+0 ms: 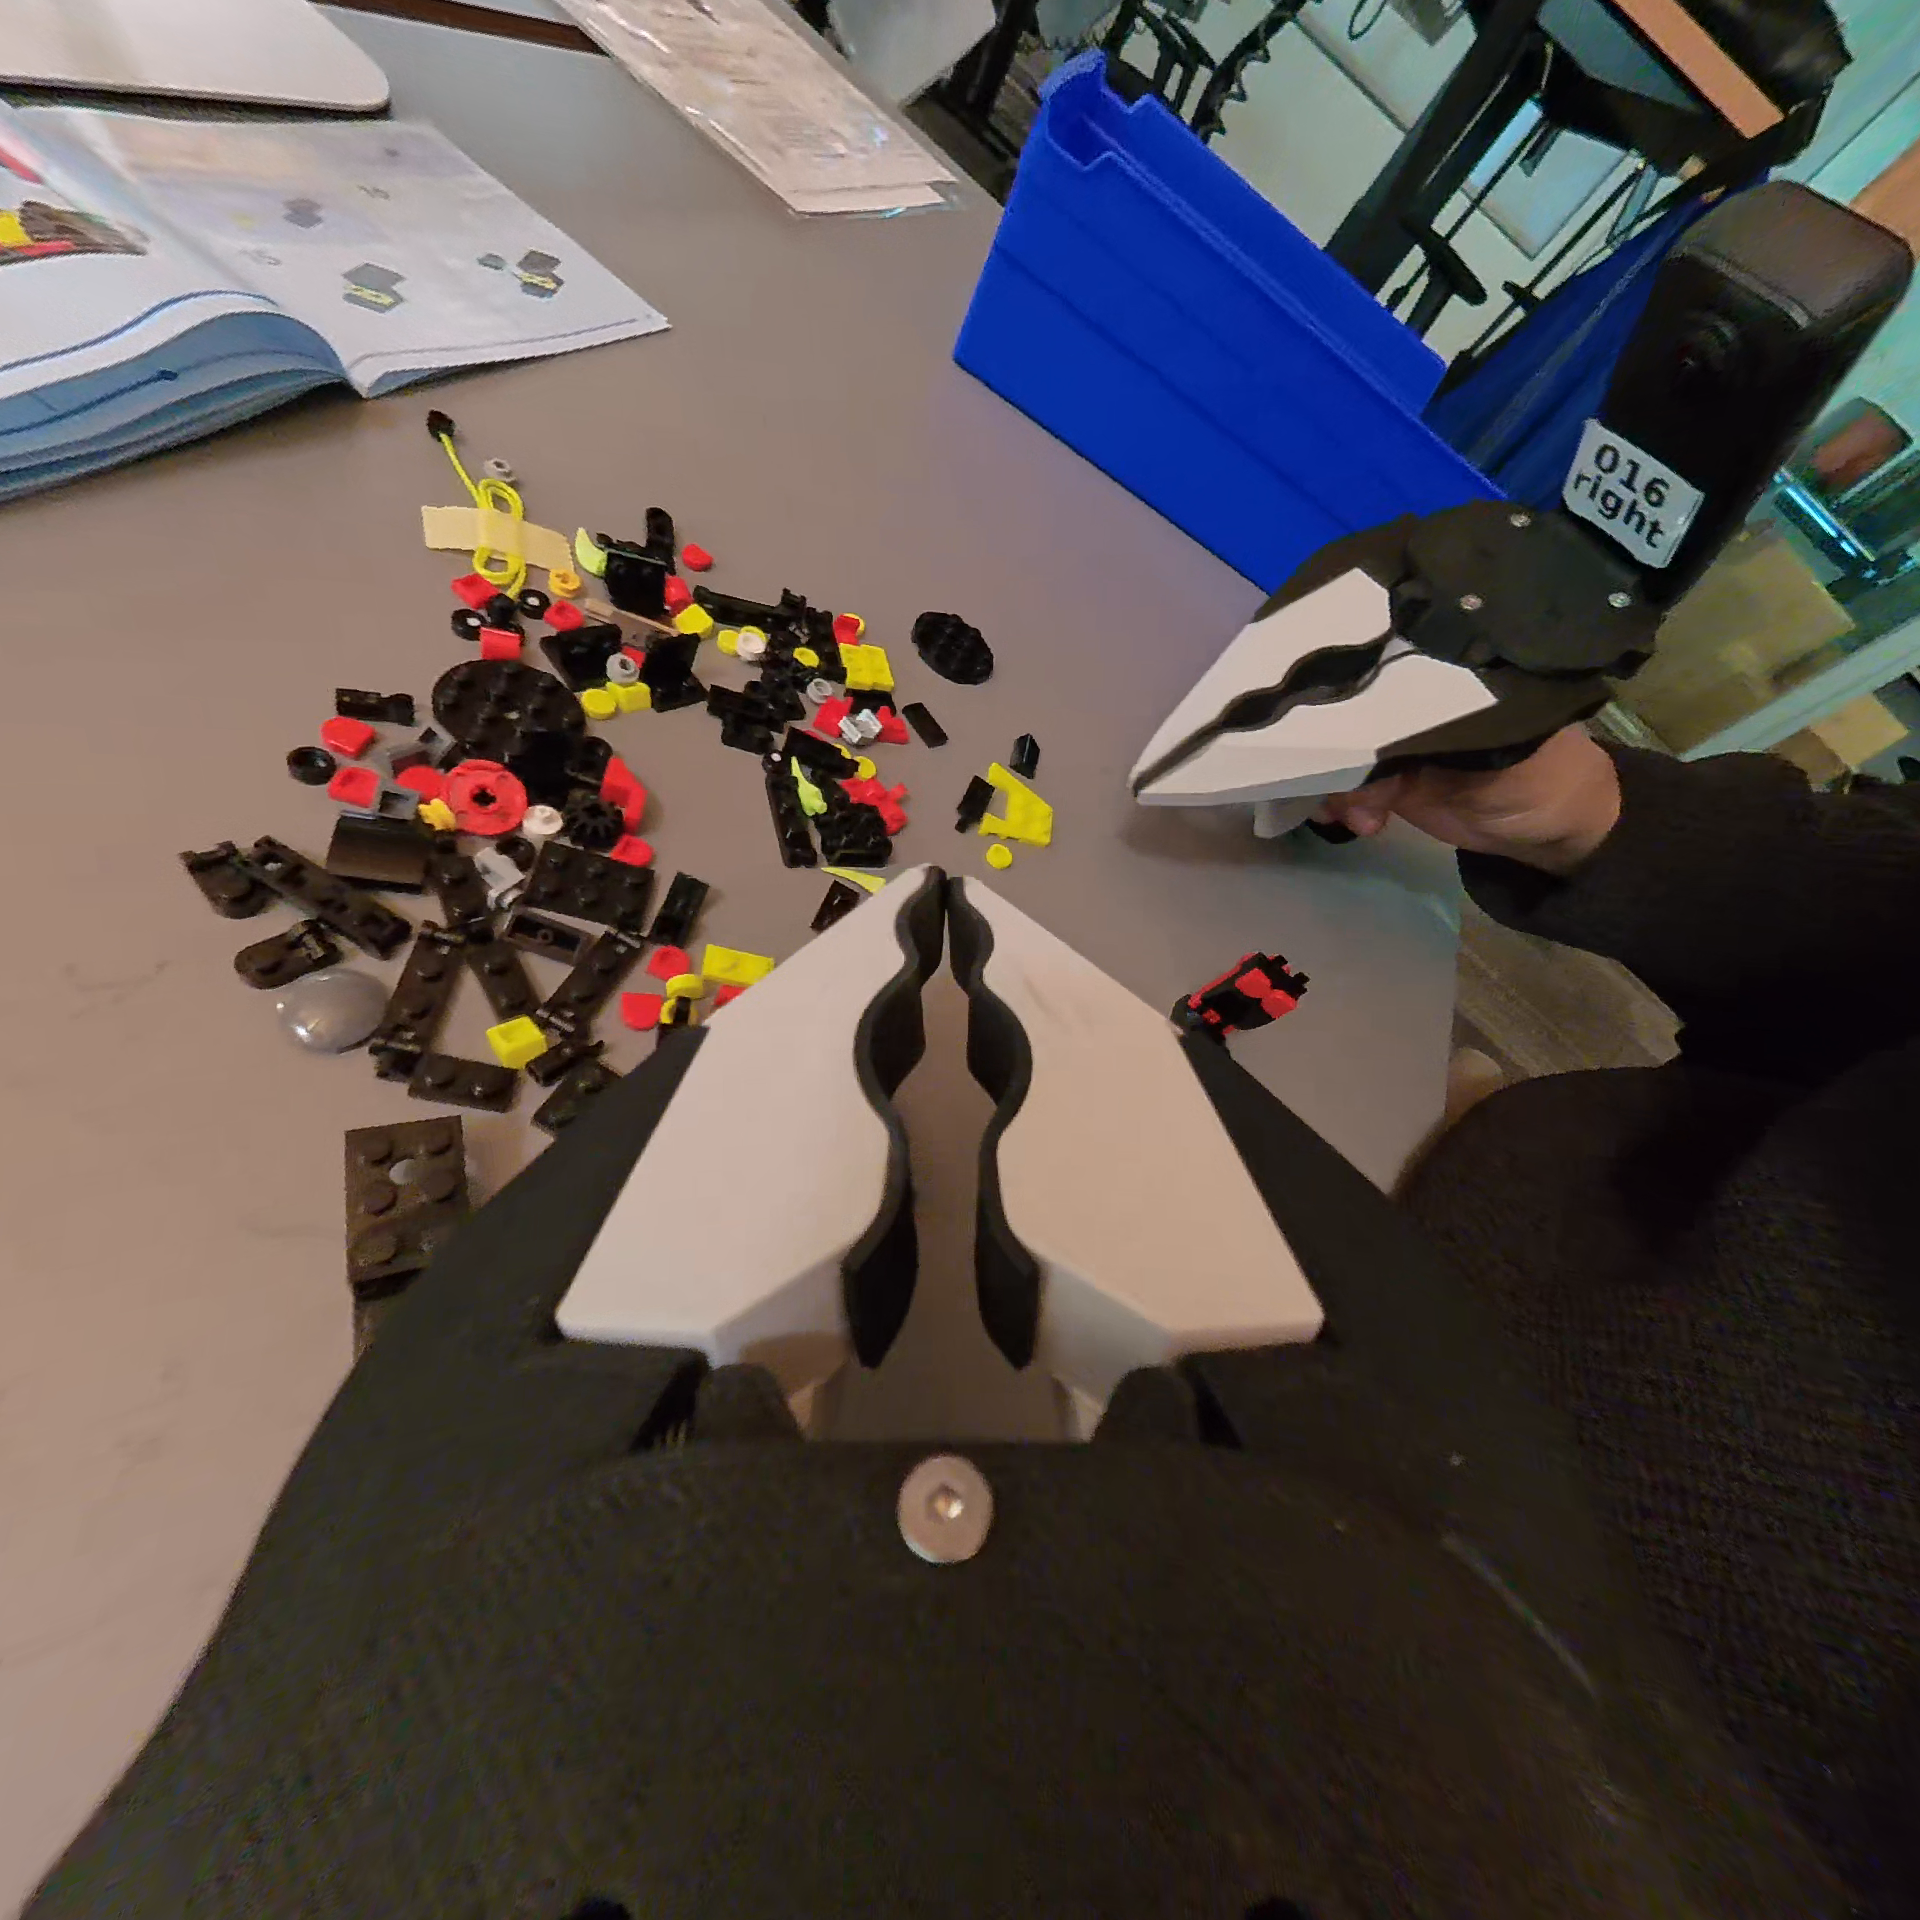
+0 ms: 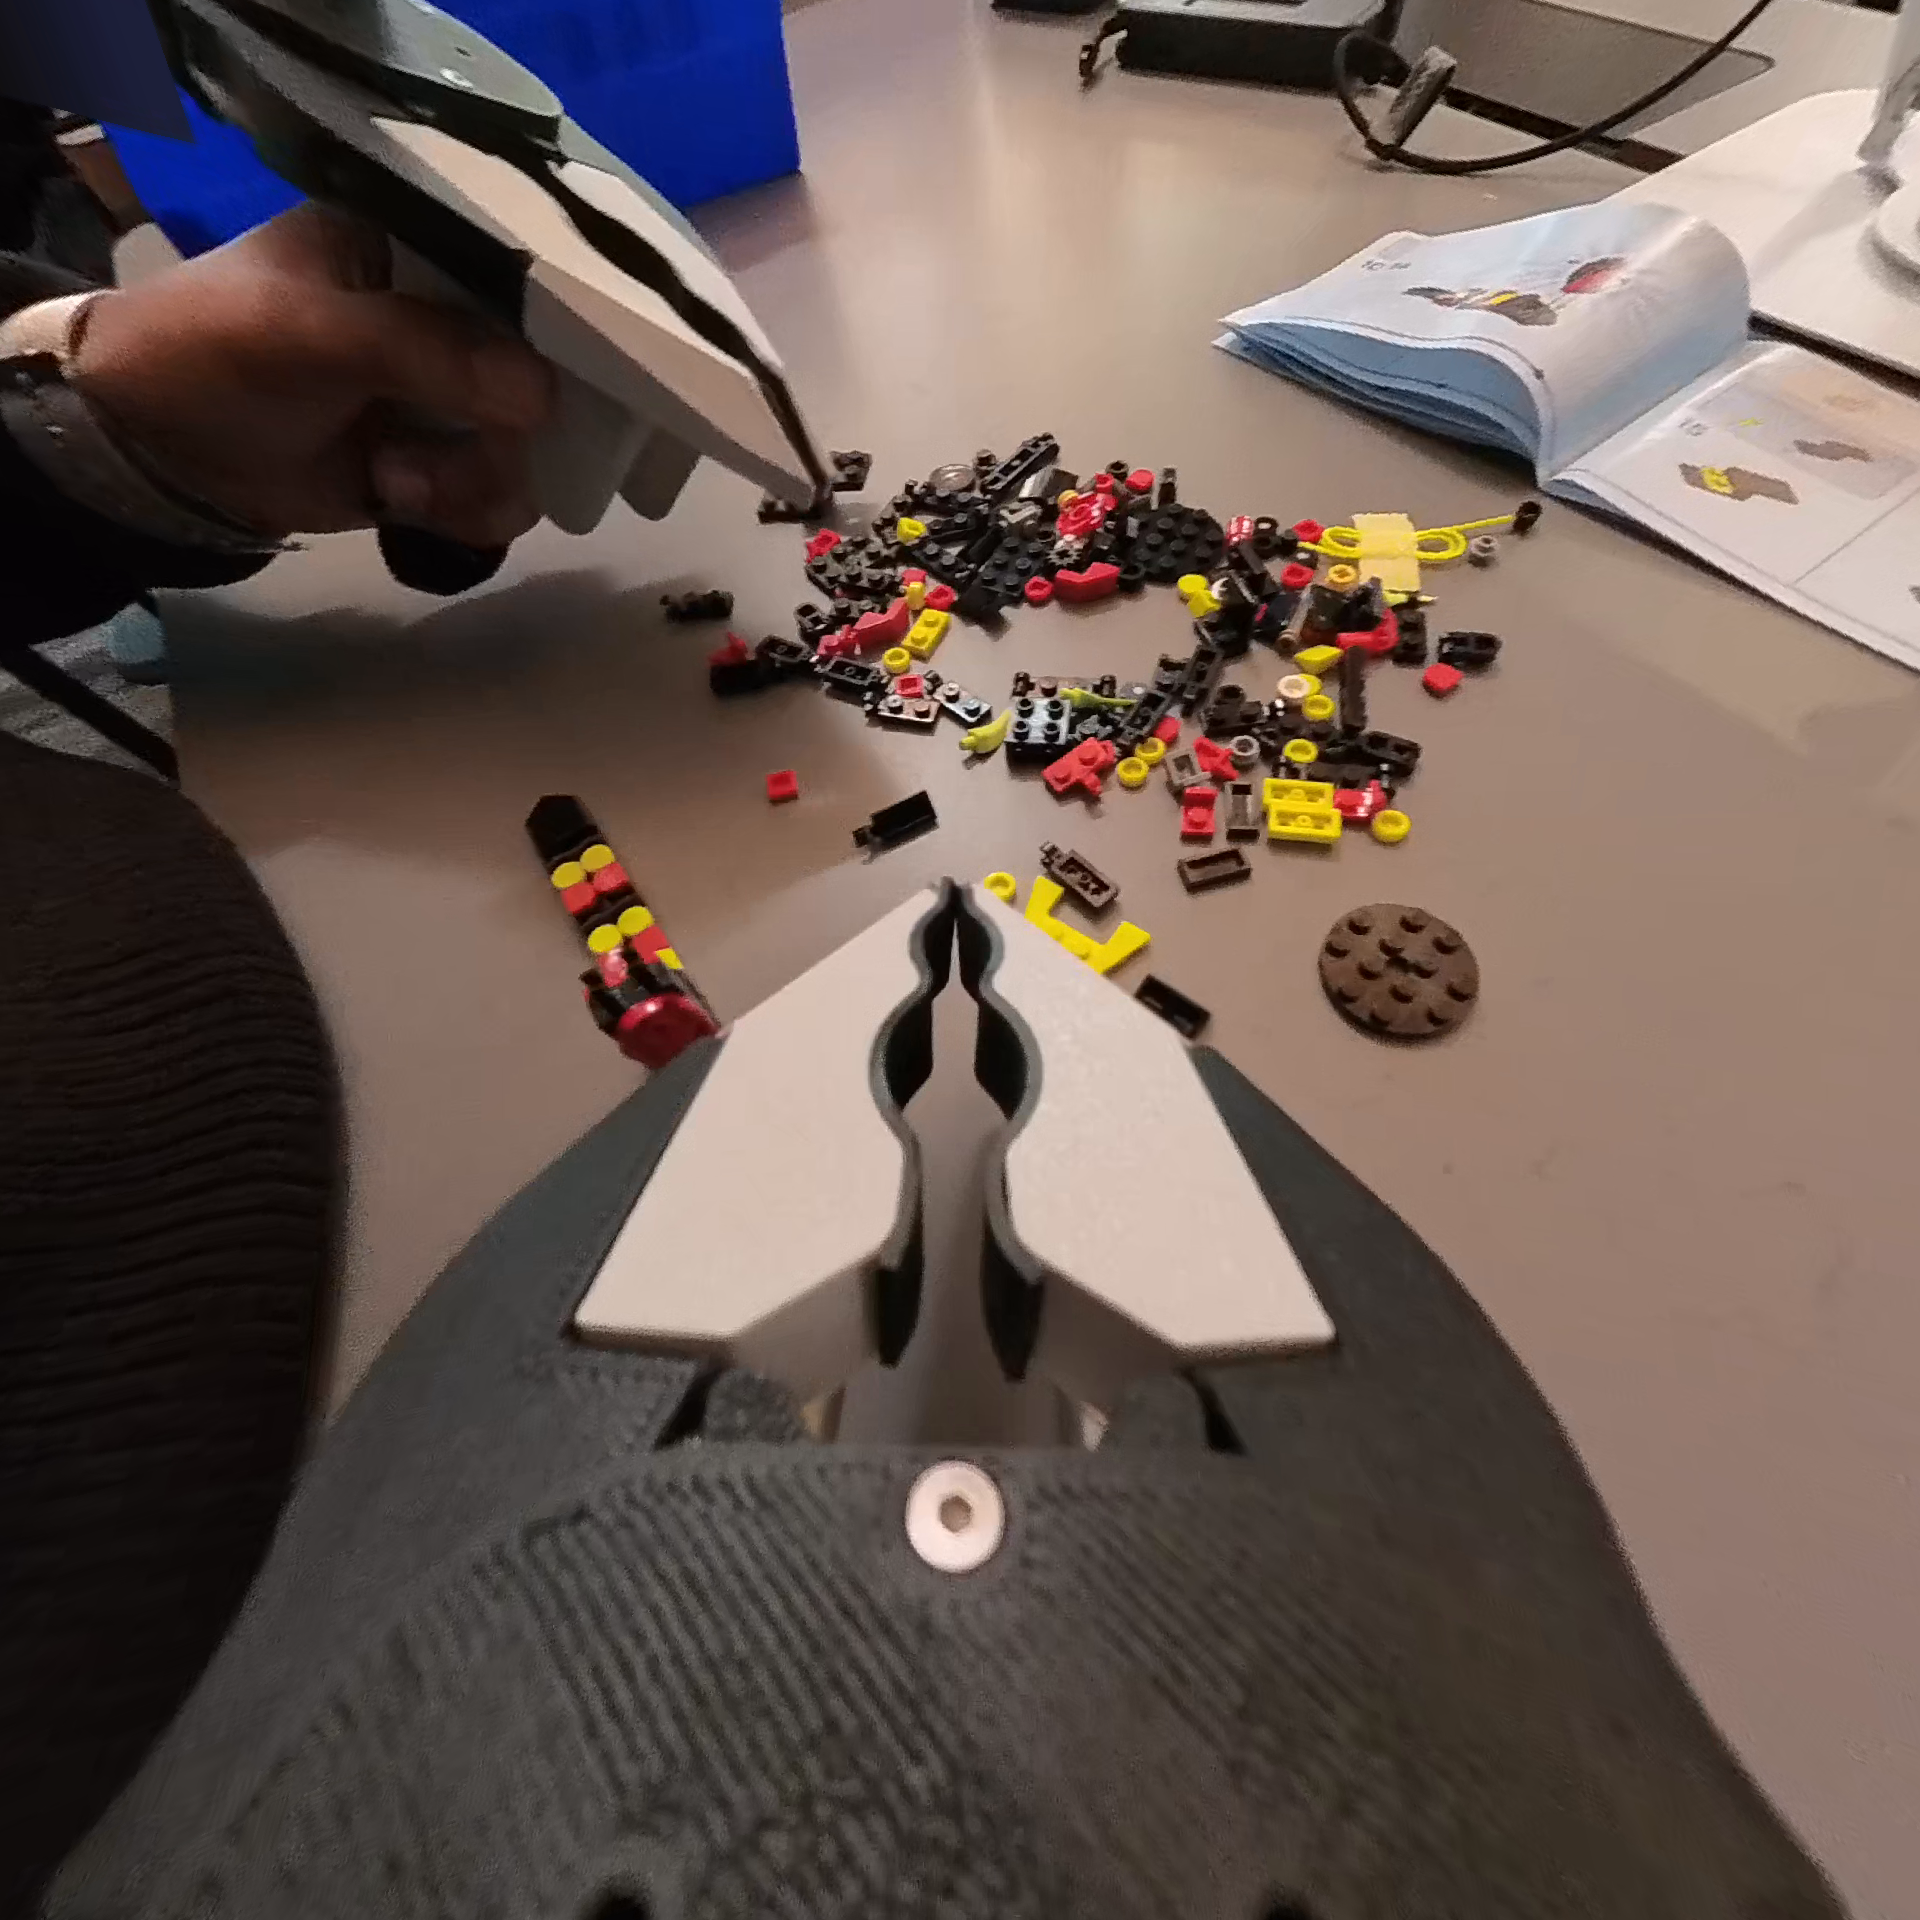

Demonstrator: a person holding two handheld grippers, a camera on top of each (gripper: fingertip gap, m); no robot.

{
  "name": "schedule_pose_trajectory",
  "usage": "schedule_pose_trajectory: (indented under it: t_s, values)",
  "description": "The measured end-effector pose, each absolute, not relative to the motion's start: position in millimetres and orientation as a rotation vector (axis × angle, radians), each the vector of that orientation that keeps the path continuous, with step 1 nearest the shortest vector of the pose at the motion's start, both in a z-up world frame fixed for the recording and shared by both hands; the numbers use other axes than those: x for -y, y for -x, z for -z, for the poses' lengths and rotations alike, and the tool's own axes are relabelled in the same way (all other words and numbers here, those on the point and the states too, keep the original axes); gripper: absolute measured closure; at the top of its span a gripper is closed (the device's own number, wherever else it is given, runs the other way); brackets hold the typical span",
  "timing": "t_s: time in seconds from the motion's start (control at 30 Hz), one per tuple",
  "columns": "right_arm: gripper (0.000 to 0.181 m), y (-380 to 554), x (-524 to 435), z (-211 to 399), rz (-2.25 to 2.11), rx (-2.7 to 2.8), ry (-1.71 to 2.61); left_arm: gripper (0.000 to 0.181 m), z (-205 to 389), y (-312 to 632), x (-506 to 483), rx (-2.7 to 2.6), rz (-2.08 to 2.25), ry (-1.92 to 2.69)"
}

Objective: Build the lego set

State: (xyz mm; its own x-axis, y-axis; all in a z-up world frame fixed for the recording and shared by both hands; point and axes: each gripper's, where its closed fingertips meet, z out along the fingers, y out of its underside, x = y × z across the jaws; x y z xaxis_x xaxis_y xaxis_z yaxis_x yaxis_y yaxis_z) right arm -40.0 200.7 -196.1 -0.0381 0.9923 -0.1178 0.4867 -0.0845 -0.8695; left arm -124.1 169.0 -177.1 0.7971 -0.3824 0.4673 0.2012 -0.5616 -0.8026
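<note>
**Q:** Tongs status, both units?

**A:** My left gripper (image 1: pixel 940 883) is clenched, tips meeting, with nothing visible between them. Its tips sit low at the 9 o'clock edge of the loose pieces (image 2: pixel 1143 644), close to some small black parts. I cannot tell whether it touches one. My right gripper (image 2: pixel 948 894) is likewise clenched and carries nothing. I hold it clear of the table (image 1: pixel 831 364), so the work area is unobstructed.

**Q:** Location of the build?

**A:** The partly built assembly (image 2: pixel 613 935), a black strip with yellow and red studs and a red round end, lies apart from the loose pieces, at 7 o'clock of them in the right wrist view. I judge it is kept separate so it does not mix with unsorted stock. A yellow wedge plate (image 2: pixel 1081 925) and a round black plate (image 2: pixel 1397 971) lie at the 6 o'clock fringe, just ahead of my right tips.

**Q:** Surroundings?

**A:** The instruction booklet (image 2: pixel 1558 343) lies open at 1 o'clock of the pieces, positioned for reference. A blue bin (image 1: pixel 1195 312) stands at the table edge, beyond the pieces.

**Q:** Progress?

**A:** Early, by my judgement: most pieces are unattached.
</note>
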Motion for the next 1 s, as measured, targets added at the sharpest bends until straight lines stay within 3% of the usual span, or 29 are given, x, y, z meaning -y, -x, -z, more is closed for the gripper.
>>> schedule_pose_trajectory:
  t_s: [0.23, 0.53, 0.67, 0.83, 1.0]
  values:
    - [0.181, 59.2, -202.1, 185.4, -1.089, 1.536, 1.592, 0.181, 178.0, 132.6, -170.8, -0.114, 0.749, 2.032]
    - [0.163, 56.0, -200.0, 183.4, -1.048, 1.585, 1.544, 0.18, 171.8, 223.8, -169.9, 0.057, 0.46, 2.009]
    - [0.162, 50.2, -199.7, 184.7, -1.037, 1.598, 1.549, 0.16, 165.9, 226.7, -164.2, -0.03, 0.55, 1.964]
    - [0.162, 46.5, -194.5, 181.3, -1.067, 1.605, 1.544, 0.16, 196.8, 218.2, -153.4, -0.197, 0.517, 2.152]
    - [0.162, 45.5, -190.6, 181.0, -1.072, 1.622, 1.537, 0.145, 211.9, 211.7, -146.6, -0.286, 0.536, 2.224]
